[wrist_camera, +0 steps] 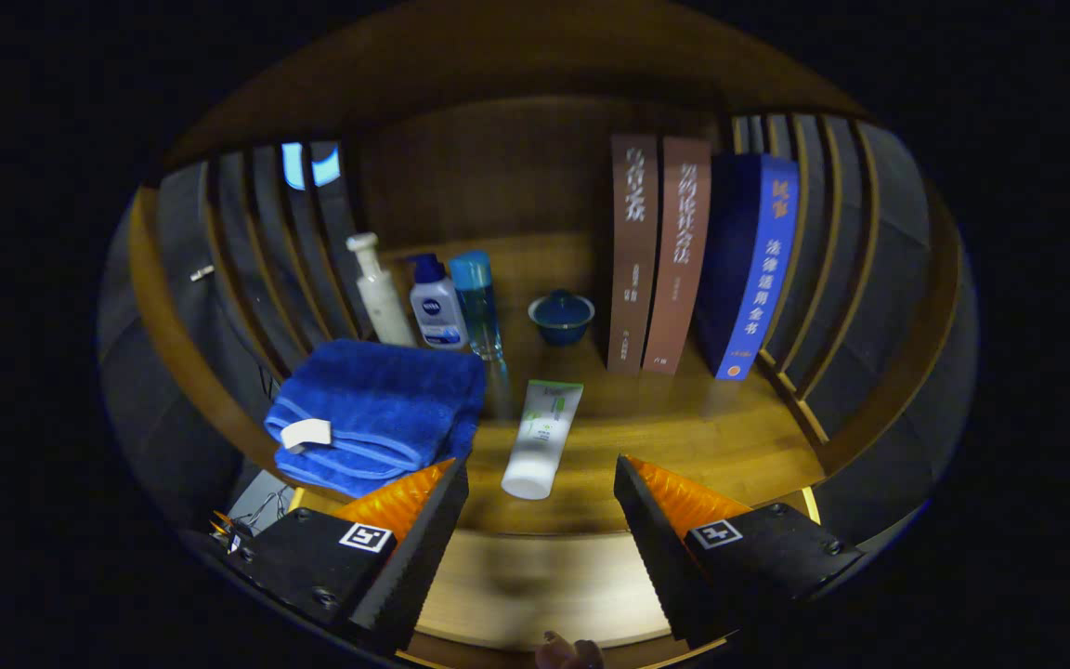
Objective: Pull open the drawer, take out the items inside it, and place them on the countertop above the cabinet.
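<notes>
Between the tool's [535,520] two fingers and a little beyond their tips, a white tube with a green band [542,439] lies flat on the wooden worktop [711,446]. My tool is spread wide with nothing between its fingers. The tube's long axis runs almost straight away from me, cap end nearest the fingers, so the fingers already straddle its width; if I had to take it again, a straight push forward would do.

Just ahead of the left finger, touching or nearly touching its tip, sits a folded blue towel [377,413]. Behind the towel stand a white pump bottle [379,293], a white bottle with a blue cap [437,305] and a clear blue bottle [479,302], close together. A small blue lidded cup [561,318] rests beyond the tube, and three books [698,260] stand upright to the right of it.

Below the fingers I see a pale, blurred surface [526,585] under the worktop's front edge; I judge this to be the cabinet front or drawer, but cannot tell whether it is open or what it holds. That is where my next move should aim: downward and back, away from the tube.
</notes>
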